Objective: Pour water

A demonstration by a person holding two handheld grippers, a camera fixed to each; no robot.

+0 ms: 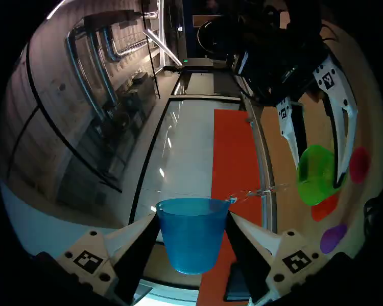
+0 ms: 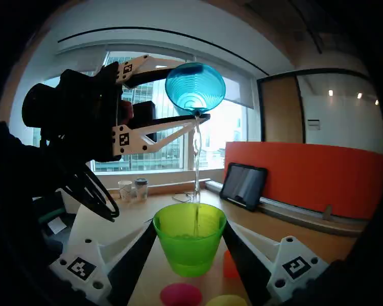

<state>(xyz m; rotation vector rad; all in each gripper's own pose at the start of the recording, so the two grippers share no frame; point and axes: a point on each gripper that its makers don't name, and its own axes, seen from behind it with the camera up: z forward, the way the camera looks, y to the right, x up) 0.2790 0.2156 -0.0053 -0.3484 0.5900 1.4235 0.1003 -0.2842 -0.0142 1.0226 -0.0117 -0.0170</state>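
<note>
Blue cup [image 1: 193,239] (seemingly clamped by left tongs [image 1: 192,217]) streams into green cup [image 2: 190,245].

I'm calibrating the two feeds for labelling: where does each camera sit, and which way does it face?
Left gripper view: rides the left gripper, rolled sideways, looking past the blue cup toward the orange panel; its own two fingers show.
Right gripper view: rides the right gripper, upright, facing the window over the green cup; its own two fingers show.
Shared: both cups, both grippers and the water stream falling between them.
</note>
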